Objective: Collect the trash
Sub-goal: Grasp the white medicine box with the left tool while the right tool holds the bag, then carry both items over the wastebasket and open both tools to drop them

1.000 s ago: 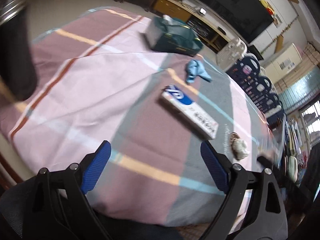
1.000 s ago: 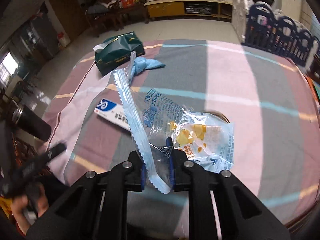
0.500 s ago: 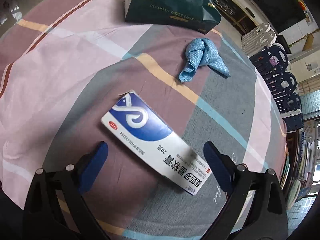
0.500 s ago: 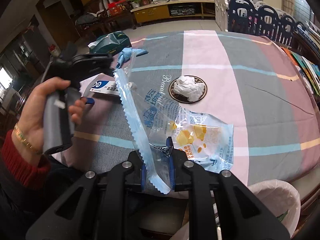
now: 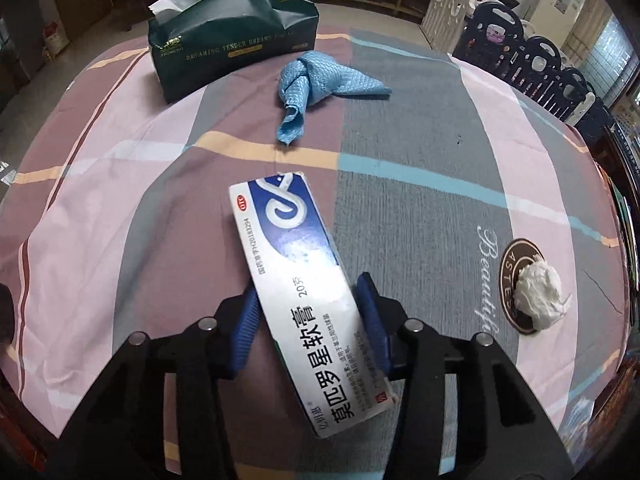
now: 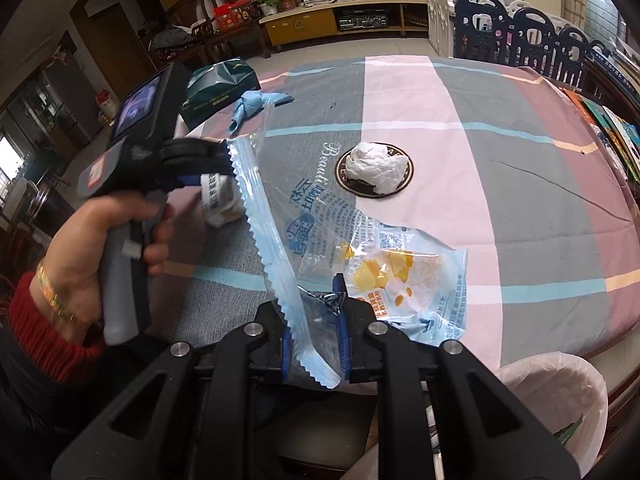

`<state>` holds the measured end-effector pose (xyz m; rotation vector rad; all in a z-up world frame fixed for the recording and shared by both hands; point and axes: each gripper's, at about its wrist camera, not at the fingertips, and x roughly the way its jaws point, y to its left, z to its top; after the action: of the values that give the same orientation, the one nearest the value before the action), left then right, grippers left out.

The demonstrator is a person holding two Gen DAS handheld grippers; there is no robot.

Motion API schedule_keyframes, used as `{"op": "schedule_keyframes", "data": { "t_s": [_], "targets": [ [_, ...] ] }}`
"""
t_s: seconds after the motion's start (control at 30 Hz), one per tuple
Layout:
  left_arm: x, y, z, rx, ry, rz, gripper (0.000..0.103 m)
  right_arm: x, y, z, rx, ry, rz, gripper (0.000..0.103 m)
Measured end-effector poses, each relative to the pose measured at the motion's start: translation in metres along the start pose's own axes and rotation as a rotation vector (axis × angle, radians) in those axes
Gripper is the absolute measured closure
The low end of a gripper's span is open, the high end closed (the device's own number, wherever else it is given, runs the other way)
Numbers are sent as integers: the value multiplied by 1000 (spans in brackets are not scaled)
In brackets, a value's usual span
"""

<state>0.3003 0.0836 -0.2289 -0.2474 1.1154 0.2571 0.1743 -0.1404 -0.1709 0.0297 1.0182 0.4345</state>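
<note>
Two-handed trash collection at a cloth-covered table (image 5: 420, 208). The left gripper (image 5: 306, 320), whose fingers were spread wide above the ointment box (image 5: 296, 276) half a second ago, is now closing its blue pads (image 5: 370, 316) against the long sides of that box; the box is lying flat on the cloth near the table's near edge, and the pads appear to be touching it, so the grasp is judged made or nearly made, though no lift is showing yet. The right gripper (image 6: 312, 340) is still clamping the empty clear snack wrapper (image 6: 360, 256), holding it above the near edge, with the lined trash bin (image 6: 560, 396) standing just below the table's near right corner. A crumpled white tissue (image 6: 376, 168) is resting on a round brown coaster (image 6: 406, 182) toward the right side of the table and is remaining to be collected. A green tissue pack (image 5: 232, 36) and a blue cloth (image 5: 316, 84) are lying near the far edge.
</note>
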Motion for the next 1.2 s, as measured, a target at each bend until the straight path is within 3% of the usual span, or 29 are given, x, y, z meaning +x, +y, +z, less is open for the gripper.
{"op": "schedule_keyframes", "data": {
  "t_s": [0.4, 0.8, 0.93, 1.03, 1.2],
  "targets": [
    [-76, 27, -46, 4, -168, -7, 56, -12, -1, 12, -7, -54, -105, 85],
    [-160, 19, -79, 50, -299, -60, 56, -75, 0, 24, 12, -193, -130, 84],
    [-184, 9, -95, 77, -305, -136, 56, -104, -8, 14, -4, -196, -125, 84],
    [-193, -7, -107, 122, -292, -213, 56, -128, -26, -3, -14, -188, -204, 84],
    [-195, -38, -125, 190, -234, -328, 56, -166, -76, -34, 95, -170, -269, 84]
  ]
}}
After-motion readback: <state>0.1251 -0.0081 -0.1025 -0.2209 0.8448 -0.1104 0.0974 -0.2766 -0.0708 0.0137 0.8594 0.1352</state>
